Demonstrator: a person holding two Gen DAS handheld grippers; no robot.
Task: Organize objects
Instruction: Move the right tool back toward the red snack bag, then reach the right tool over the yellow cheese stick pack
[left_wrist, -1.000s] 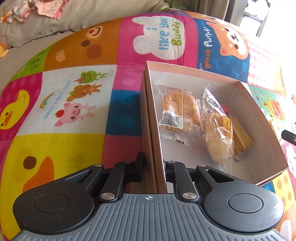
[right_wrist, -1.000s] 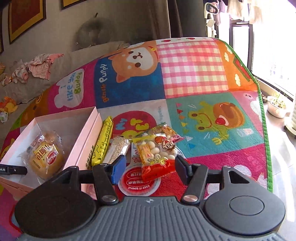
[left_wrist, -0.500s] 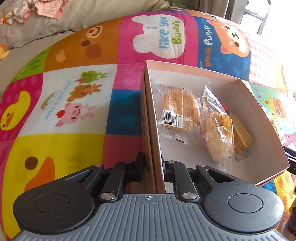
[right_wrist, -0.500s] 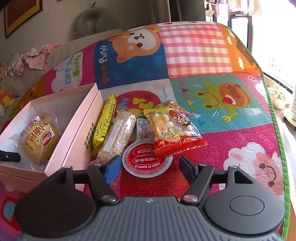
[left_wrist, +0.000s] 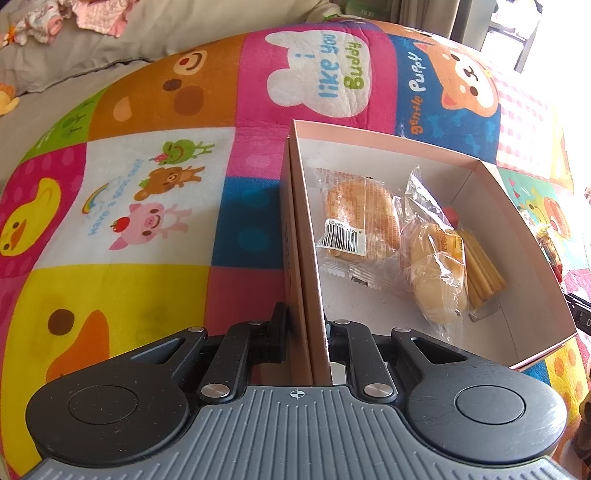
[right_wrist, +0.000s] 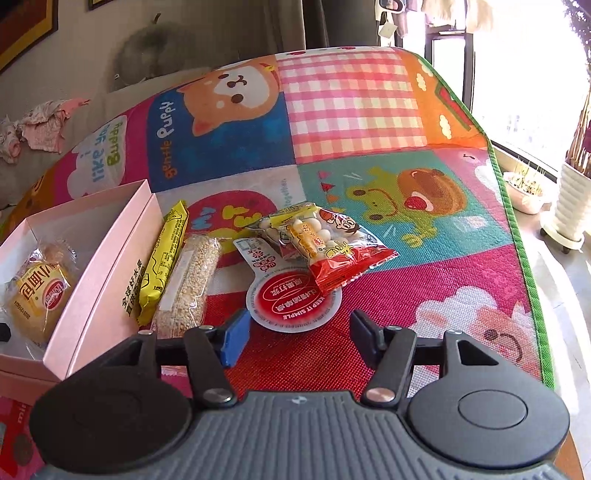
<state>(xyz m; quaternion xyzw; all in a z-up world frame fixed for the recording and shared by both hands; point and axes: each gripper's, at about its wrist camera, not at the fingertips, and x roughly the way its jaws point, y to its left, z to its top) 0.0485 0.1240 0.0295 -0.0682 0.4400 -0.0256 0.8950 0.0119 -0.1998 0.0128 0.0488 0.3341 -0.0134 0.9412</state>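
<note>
My left gripper (left_wrist: 306, 328) is shut on the near left wall of an open pink box (left_wrist: 301, 236). Inside lie a wrapped bread with a barcode (left_wrist: 354, 221), a wrapped bun (left_wrist: 436, 273) and yellow sticks (left_wrist: 482, 269). In the right wrist view the box (right_wrist: 107, 251) stands at the left. My right gripper (right_wrist: 295, 338) is open and empty, just short of a round red-and-white pack (right_wrist: 291, 299). A red snack bag of white balls (right_wrist: 332, 247), a yellow bar (right_wrist: 164, 262) and a grain bar (right_wrist: 188, 284) lie on the mat beside the box.
A colourful cartoon play mat (right_wrist: 354, 118) covers the floor. Its green edge (right_wrist: 524, 236) runs along the right, with bare floor and white plant pots (right_wrist: 572, 199) beyond. A grey cushion with clothes (left_wrist: 96, 18) lies behind the mat.
My right gripper drew back from the red snack bag, then edged forward towards the snacks again, staying open. My left gripper kept its hold on the box wall and did not move.
</note>
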